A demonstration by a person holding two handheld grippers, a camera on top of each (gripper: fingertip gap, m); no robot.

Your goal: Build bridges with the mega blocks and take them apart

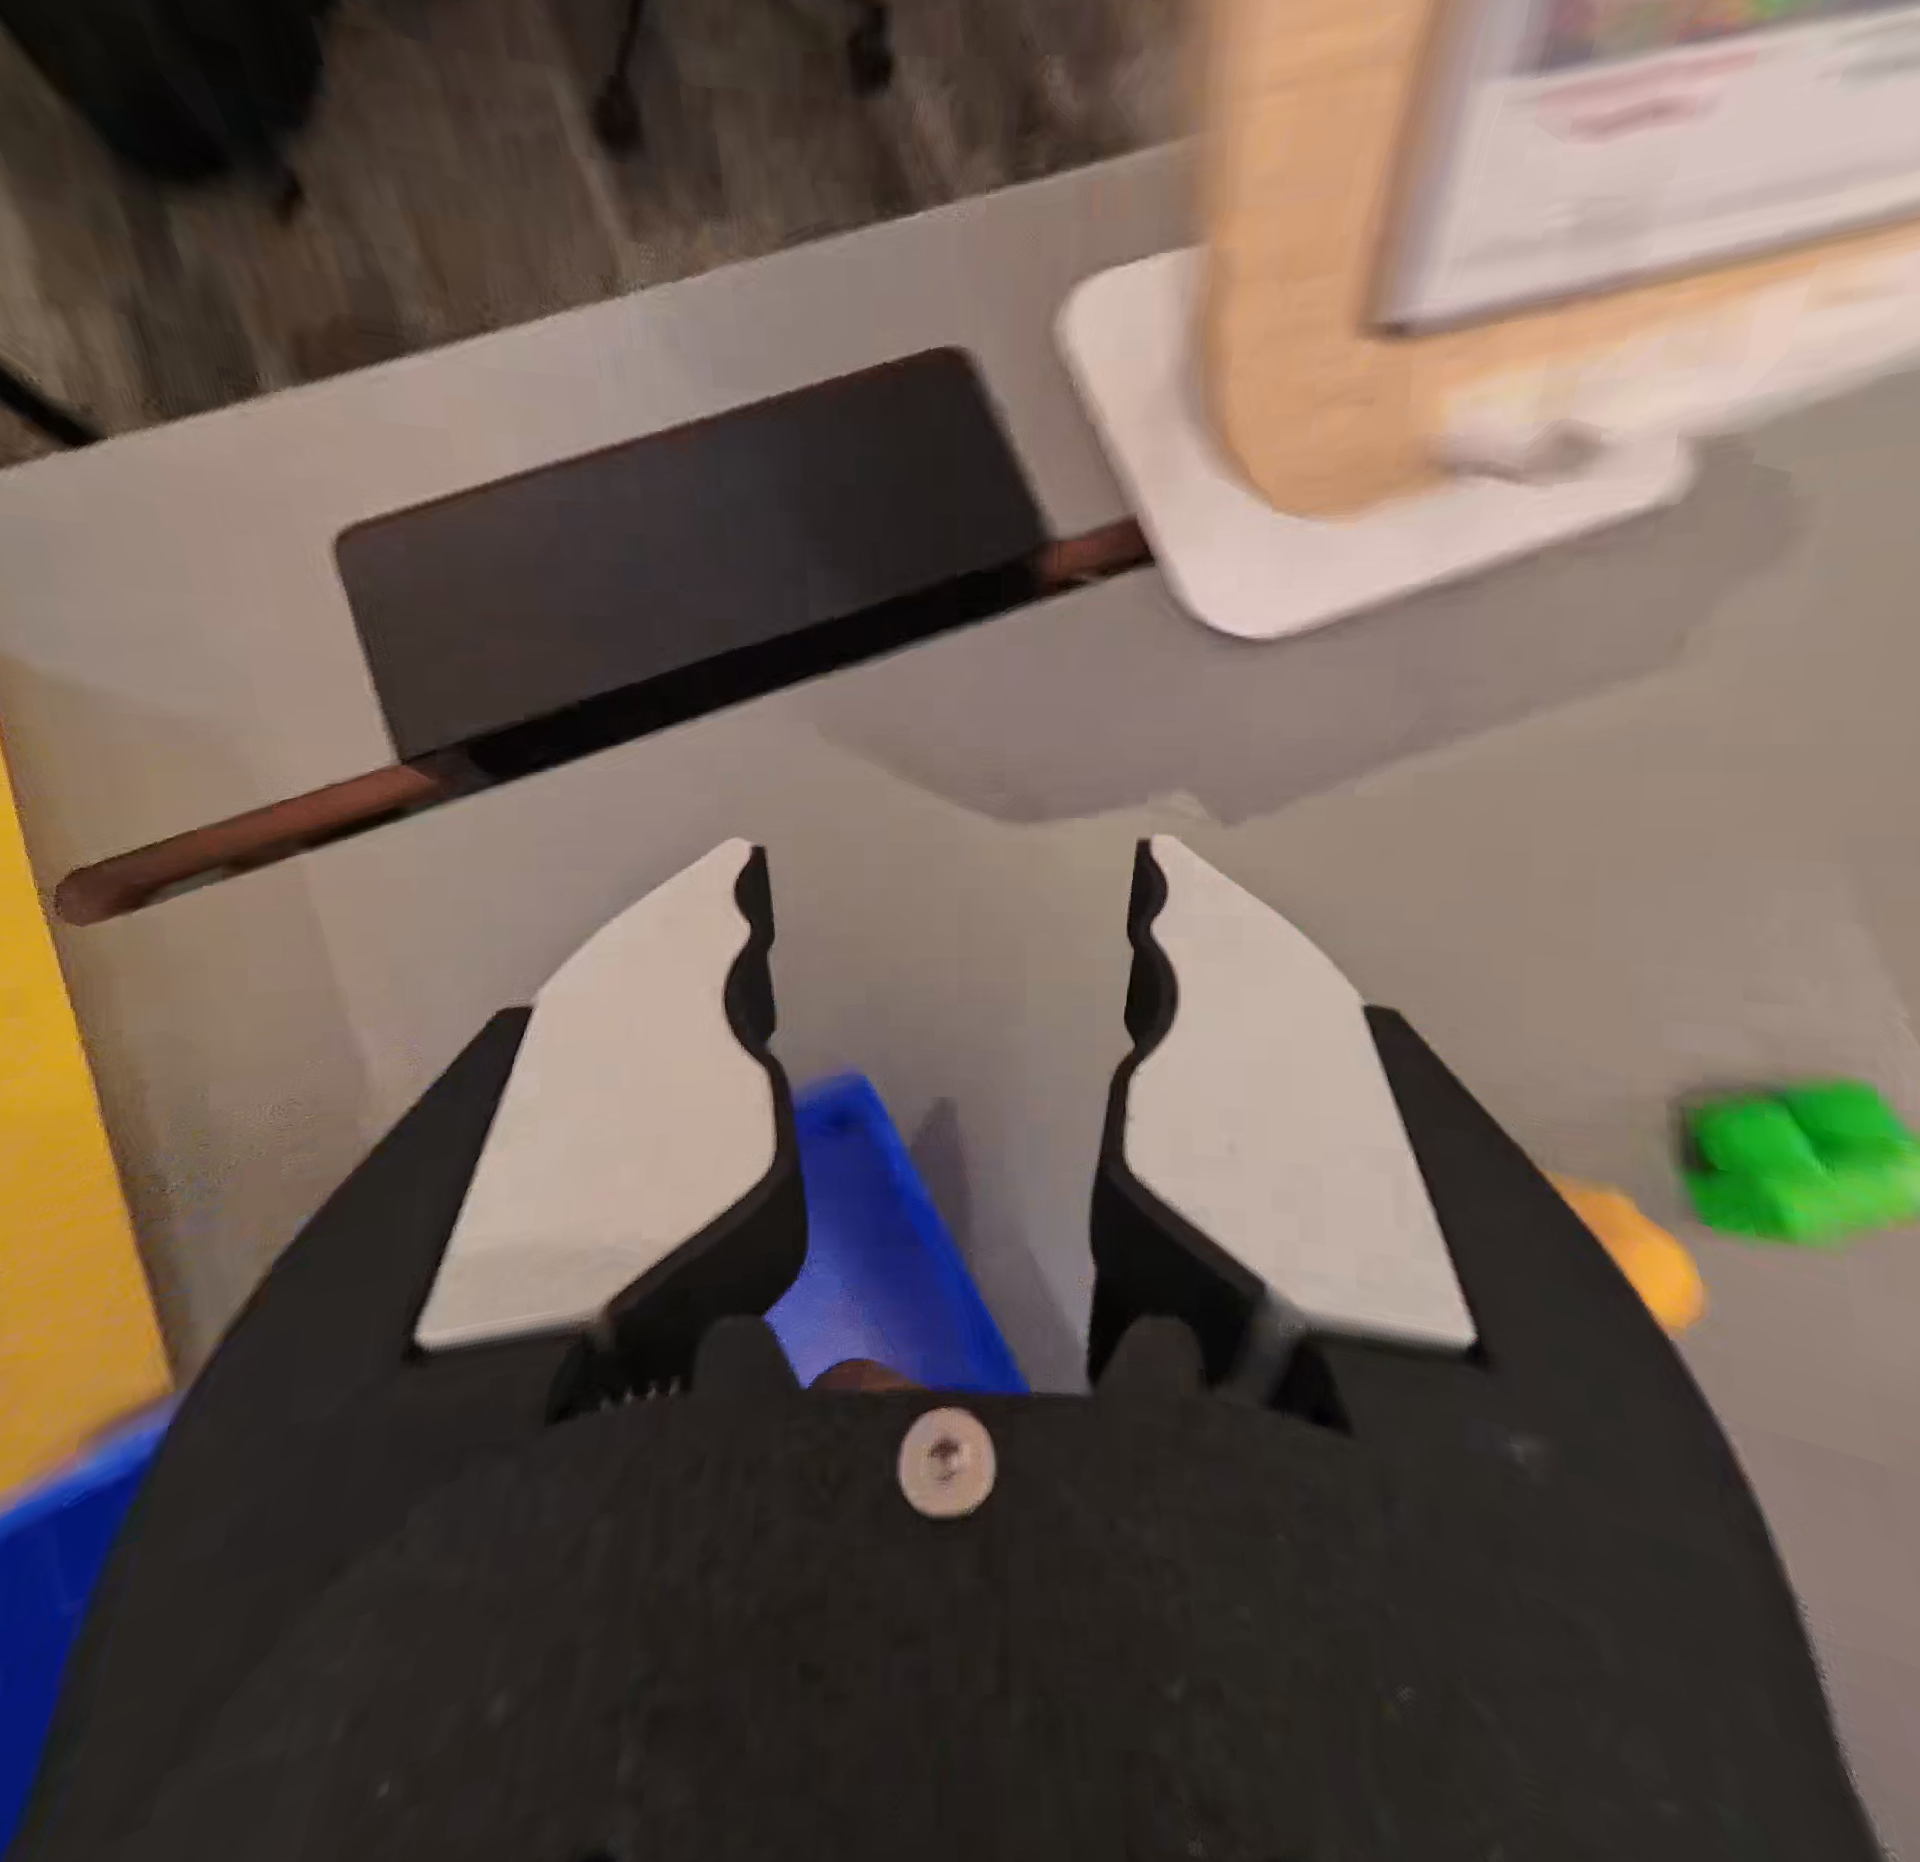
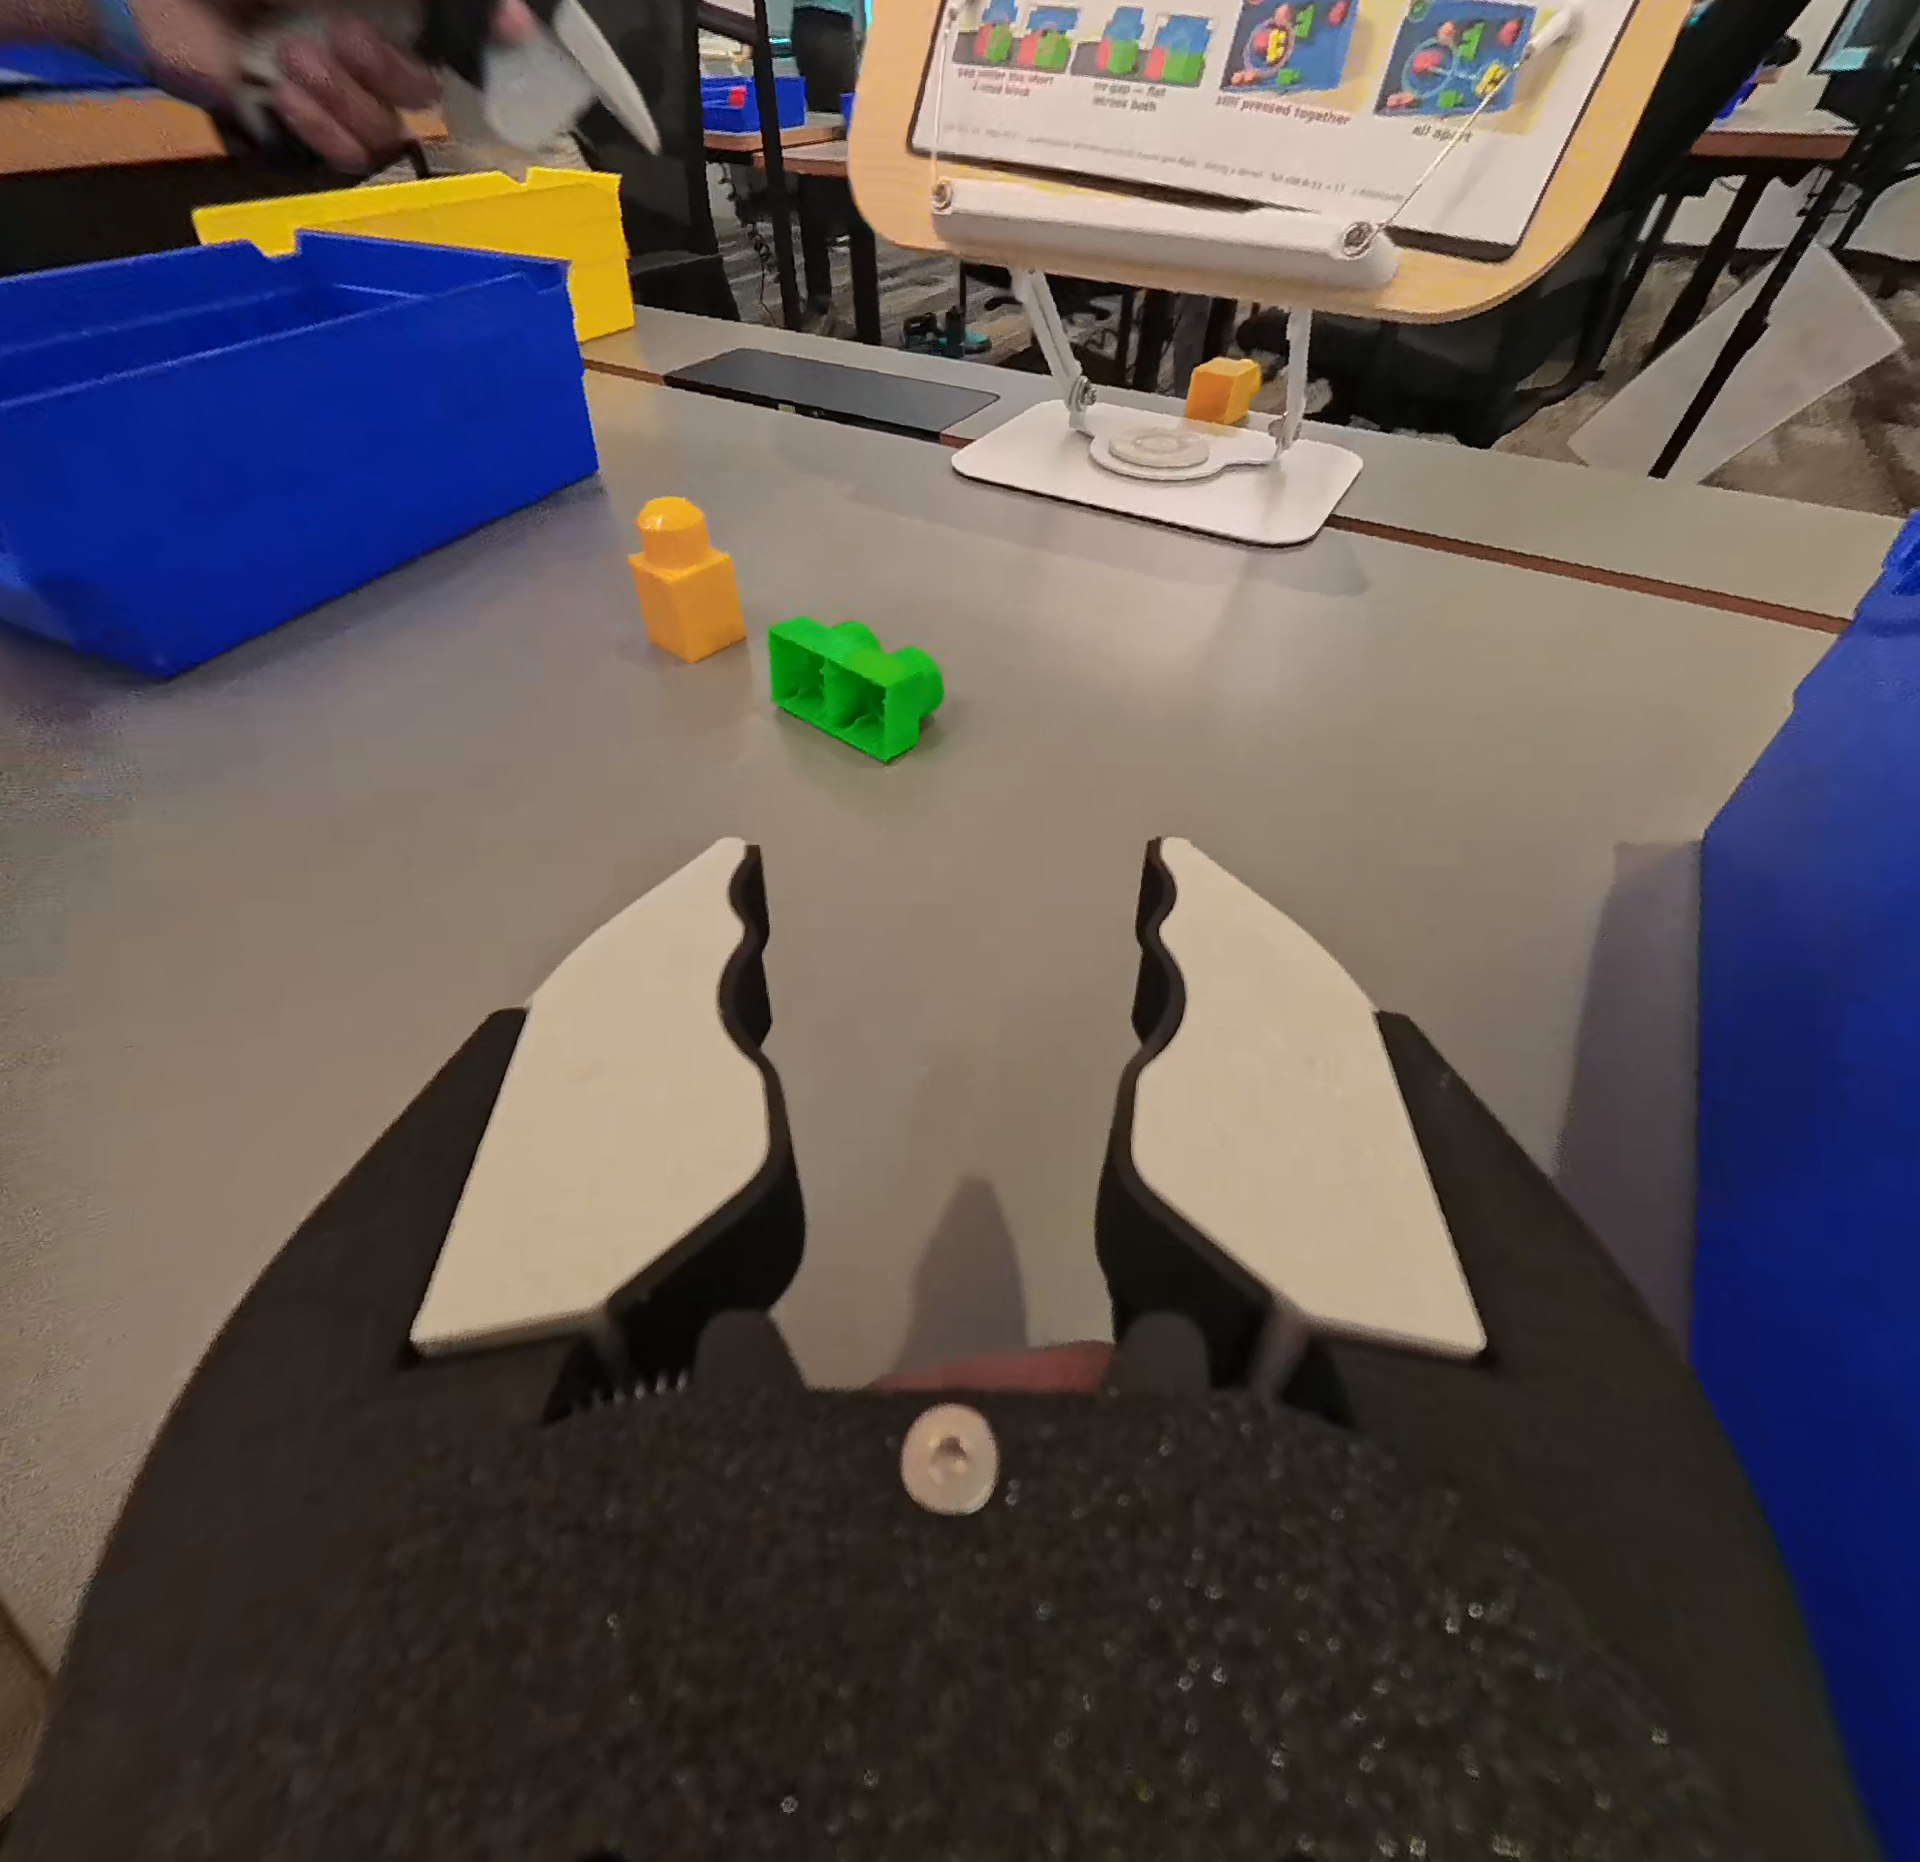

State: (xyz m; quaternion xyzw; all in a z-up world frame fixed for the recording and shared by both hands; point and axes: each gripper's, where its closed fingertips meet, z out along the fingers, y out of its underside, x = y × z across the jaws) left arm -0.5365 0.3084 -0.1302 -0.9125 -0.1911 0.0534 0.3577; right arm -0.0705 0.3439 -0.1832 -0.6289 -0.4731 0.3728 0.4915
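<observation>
Ahead of your right gripper (image 2: 951,862), jaws apart and empty, an orange block (image 2: 684,586) stands upright beside a green block (image 2: 852,692) on its side; left gripper (image 1: 948,862) likewise apart, empty.

— How did the right gripper (image 2: 951,856) sit?

— Low and level, fingers spread wide apart with nothing between them.

— And the left gripper (image 1: 948,851)?

— Tipped downward, its fingers parted just as wide and likewise empty. From the right claw it appeared far ahead and up to the left (image 2: 540,67), blurred, gripped by a hand (image 2: 312,77).
</observation>
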